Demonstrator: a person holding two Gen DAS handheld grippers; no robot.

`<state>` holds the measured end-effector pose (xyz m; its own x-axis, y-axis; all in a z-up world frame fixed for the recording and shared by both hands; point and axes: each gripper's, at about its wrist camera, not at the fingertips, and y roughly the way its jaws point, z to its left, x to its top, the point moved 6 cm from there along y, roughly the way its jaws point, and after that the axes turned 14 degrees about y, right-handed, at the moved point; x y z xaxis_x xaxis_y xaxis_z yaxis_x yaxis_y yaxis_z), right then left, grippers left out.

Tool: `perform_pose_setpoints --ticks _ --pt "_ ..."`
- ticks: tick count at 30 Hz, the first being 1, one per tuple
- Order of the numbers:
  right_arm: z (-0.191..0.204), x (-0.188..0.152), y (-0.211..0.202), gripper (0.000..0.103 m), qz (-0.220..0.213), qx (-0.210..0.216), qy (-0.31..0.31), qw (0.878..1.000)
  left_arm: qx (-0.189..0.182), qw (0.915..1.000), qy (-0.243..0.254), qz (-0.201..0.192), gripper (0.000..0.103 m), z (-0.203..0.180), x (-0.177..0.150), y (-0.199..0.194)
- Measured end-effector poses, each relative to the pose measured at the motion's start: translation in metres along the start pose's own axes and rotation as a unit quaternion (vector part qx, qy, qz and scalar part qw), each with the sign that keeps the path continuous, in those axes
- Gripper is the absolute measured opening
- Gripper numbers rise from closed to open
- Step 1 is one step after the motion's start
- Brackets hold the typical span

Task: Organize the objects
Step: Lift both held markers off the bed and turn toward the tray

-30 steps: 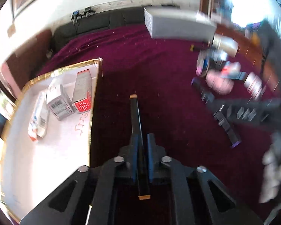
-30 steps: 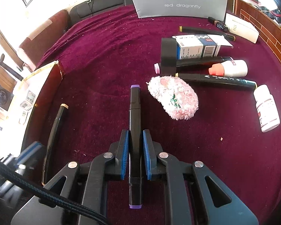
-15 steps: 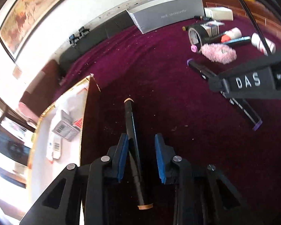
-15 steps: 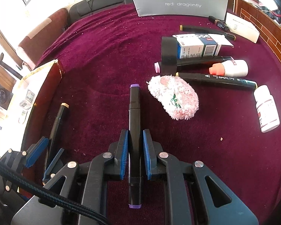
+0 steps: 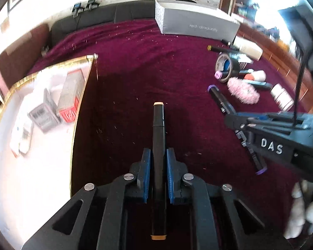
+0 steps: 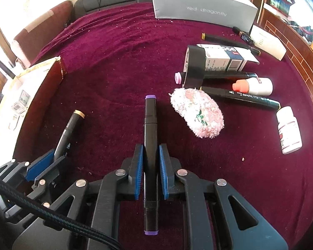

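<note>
At the bottom centre of each wrist view, a gripper is closed on a black marker. The left gripper clamps the orange-capped marker, and the right gripper clamps the purple-capped marker. Each marker's long axis runs straight ahead between the fingers. The gold-edged tray, probably the destination, lies just left of the left gripper, which is nearer to it. Further clutter sits at the upper right beside a grey box.

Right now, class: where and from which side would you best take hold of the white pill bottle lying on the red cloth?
Grip the pill bottle across its round body, coming from above. It lies on its side, so the curved sides are the clear, open faces.
</note>
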<state>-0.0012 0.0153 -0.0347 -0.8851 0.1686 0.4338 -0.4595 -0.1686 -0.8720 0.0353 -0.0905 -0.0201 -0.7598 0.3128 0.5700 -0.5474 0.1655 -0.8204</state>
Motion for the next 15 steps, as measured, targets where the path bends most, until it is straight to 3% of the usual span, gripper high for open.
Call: perform_pose_setpoints --ticks 4,15 --pt "-0.003 -0.002 -0.011 0.012 -0.01 0.028 0.009 1.0 -0.033 0.999 -0.028 -0.013 0.011 0.008 -0.005 -0.009" --pt "0.015 0.0 -0.053 0.013 -0.036 0.089 0.011 0.995 -0.034 0.9942 -0.06 -0.082 0.011 0.035 -0.001 -0.07"
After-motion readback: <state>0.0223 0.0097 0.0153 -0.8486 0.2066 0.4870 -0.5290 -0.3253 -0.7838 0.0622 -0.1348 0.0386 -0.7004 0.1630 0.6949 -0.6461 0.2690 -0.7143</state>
